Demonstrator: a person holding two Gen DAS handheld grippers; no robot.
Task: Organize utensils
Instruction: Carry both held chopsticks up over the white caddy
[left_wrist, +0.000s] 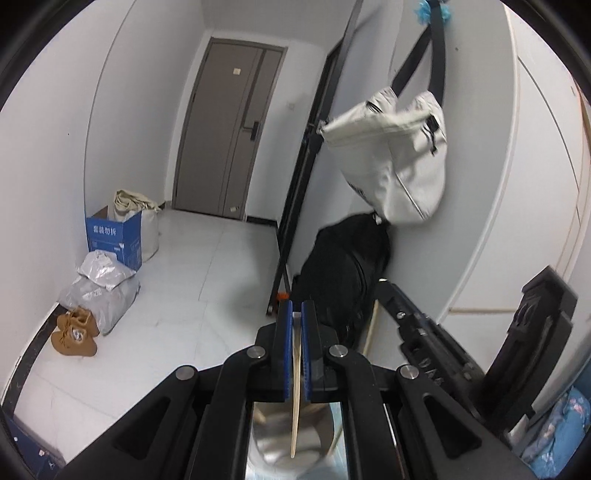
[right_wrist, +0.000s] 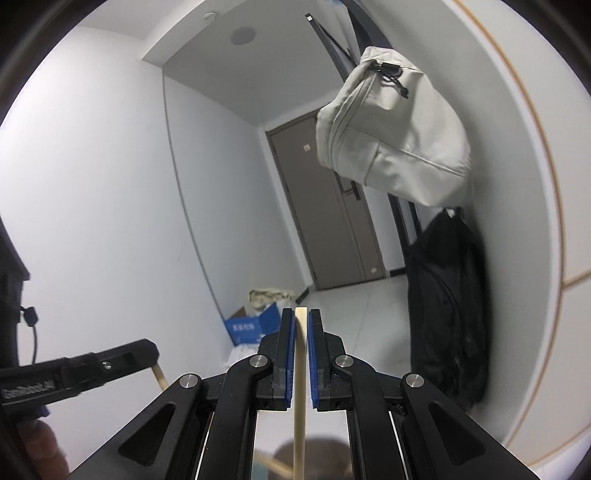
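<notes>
Surroundings: we see a pale canvas bag (left_wrist: 391, 155) hanging over a black backpack (left_wrist: 340, 273).
Left gripper (left_wrist: 297, 306): clamped on our thin wooden chopstick (left_wrist: 295, 387).
Right gripper (right_wrist: 301, 314): pinching another pale square-ended chopstick (right_wrist: 300, 387).

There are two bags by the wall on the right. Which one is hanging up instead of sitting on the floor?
The pale grey bag hangs by dark straps; the black bag below it slumps on the floor against the wall.

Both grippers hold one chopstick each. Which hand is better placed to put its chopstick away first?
Hard to tell; no utensil holder is in view. Left gripper and right gripper each clamp a chopstick. Slight edge to the left, which tilts toward the floor.
</notes>
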